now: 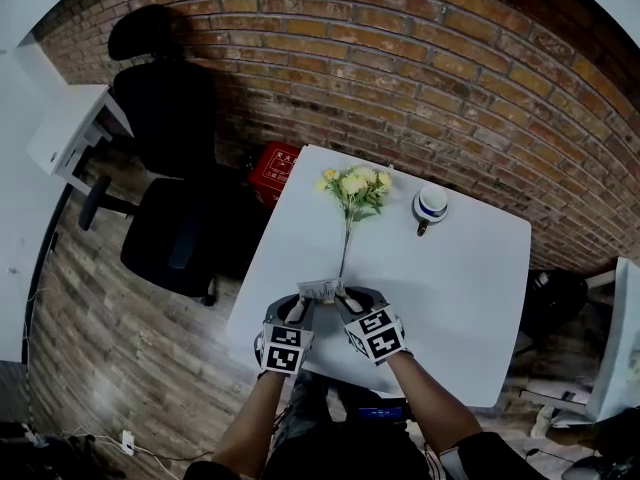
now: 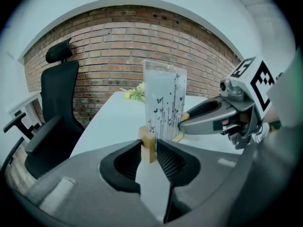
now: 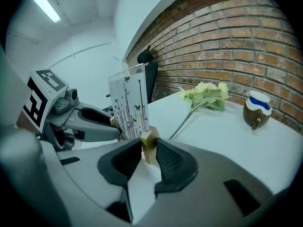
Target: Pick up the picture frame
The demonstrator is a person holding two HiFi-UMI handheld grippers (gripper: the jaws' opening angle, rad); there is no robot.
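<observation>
brick wall (image 1: 400,58) across the back, wood plank floor (image 1: 100,328) below it. white table (image 1: 460,288) in the middle of the head view, set at an angle. black office chair (image 1: 170,168) to the table's left, and a red box (image 1: 277,168) on the floor by the table's far left corner. left gripper (image 1: 300,305) and right gripper (image 1: 350,300) side by side at the table's near edge, both angled down and meeting at the picture frame (image 1: 322,290). the frame is a clear upright panel printed with dark stems and butterflies, with a pale wooden foot at each lower corner. it stands between the two grippers, near the table's front edge; whether the feet rest on the tabletop i cannot tell. left gripper view: the ribbed black pads are closed against one wooden foot (image 2: 149,144). right gripper view: the pads clamp the other foot (image 3: 149,144) in the same way. beyond the frame, a sprig of yellow flowers (image 1: 357,186) lies flat on the table, its stem pointing back toward the frame. a small brown jar (image 1: 431,205) with a white and blue lid sits just right of the blooms.
</observation>
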